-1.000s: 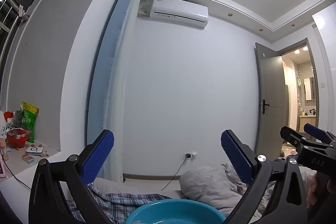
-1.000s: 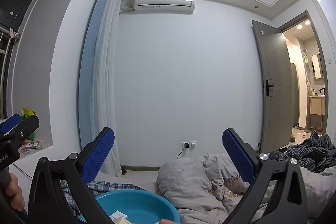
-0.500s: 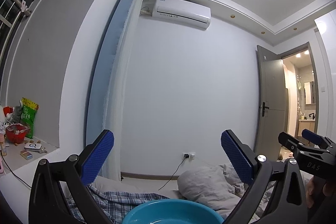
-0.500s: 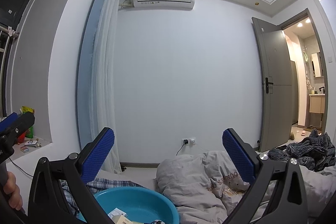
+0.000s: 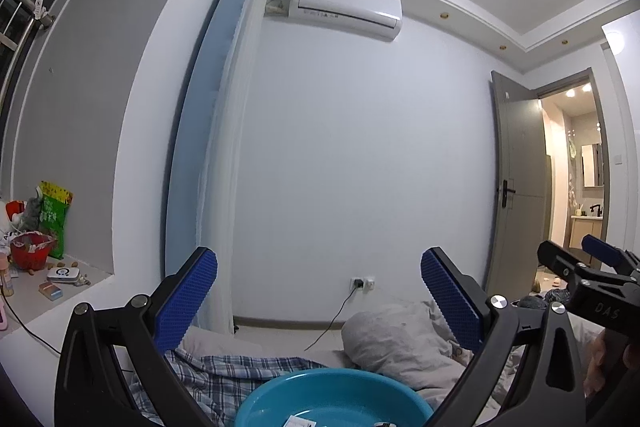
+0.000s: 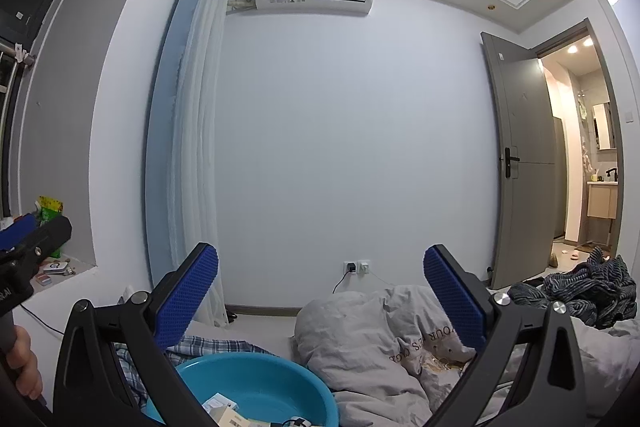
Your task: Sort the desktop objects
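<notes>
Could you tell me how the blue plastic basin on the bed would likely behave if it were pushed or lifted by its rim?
The blue plastic basin looks thin-walled, so probably light and slightly flexible at the rim. It rests on soft plaid bedding beside a grey quilt, so a push may tilt it rather than slide it. Small packets inside could shift.

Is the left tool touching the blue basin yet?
Apart. In the left wrist view the left tool is wide open and held up toward the wall; both blue pads sit well above the blue basin, with bedding visible between them.
</notes>
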The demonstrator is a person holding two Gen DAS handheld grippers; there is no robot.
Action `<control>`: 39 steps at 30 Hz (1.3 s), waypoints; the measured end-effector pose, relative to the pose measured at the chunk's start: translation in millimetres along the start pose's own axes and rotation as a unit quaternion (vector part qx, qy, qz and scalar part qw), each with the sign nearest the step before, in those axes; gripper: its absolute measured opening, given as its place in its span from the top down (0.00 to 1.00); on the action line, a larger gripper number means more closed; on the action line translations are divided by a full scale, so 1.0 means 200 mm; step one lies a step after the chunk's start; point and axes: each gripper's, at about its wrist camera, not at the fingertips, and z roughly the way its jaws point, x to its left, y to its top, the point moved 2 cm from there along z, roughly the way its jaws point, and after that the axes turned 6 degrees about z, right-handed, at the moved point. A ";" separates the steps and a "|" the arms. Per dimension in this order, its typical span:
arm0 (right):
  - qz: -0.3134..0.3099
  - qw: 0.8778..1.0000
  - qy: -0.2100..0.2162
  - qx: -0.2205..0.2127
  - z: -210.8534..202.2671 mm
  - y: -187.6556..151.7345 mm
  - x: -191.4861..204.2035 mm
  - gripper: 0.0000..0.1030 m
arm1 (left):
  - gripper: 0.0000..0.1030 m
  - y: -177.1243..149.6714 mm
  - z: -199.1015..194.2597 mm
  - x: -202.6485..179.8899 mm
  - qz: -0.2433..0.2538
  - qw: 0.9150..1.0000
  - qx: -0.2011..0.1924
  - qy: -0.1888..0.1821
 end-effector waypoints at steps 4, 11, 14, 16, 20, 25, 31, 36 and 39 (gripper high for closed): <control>0.000 1.000 -0.003 0.003 0.02 0.00 0.00 0.01 | 0.00 -0.01 0.03 0.00 -0.005 1.000 0.009 -0.001; -0.001 1.000 -0.006 0.012 0.04 -0.01 -0.01 0.01 | 0.00 -0.03 0.02 0.00 -0.007 1.000 0.011 0.003; 0.000 1.000 -0.007 0.012 0.04 -0.01 -0.02 0.01 | 0.00 -0.03 0.02 -0.01 -0.007 1.000 0.012 0.002; 0.002 1.000 -0.008 0.013 0.04 0.00 -0.02 0.01 | 0.00 -0.03 0.03 -0.01 -0.007 1.000 0.014 0.002; 0.005 1.000 -0.007 0.014 0.04 0.00 -0.02 0.01 | 0.00 -0.03 0.04 0.00 -0.010 1.000 0.018 0.001; 0.002 1.000 -0.006 0.018 0.05 -0.01 -0.01 0.01 | 0.00 -0.03 0.05 0.01 -0.014 1.000 0.023 -0.002; 0.001 1.000 -0.006 0.023 0.05 -0.02 -0.01 0.01 | 0.00 -0.04 0.07 0.00 -0.013 1.000 0.028 -0.002; 0.005 1.000 -0.006 0.021 0.04 -0.01 -0.02 0.01 | 0.00 -0.04 0.07 -0.02 -0.009 1.000 0.028 -0.002; 0.006 1.000 -0.006 0.021 0.04 -0.01 -0.03 0.01 | 0.00 -0.04 0.07 -0.02 -0.010 1.000 0.029 -0.003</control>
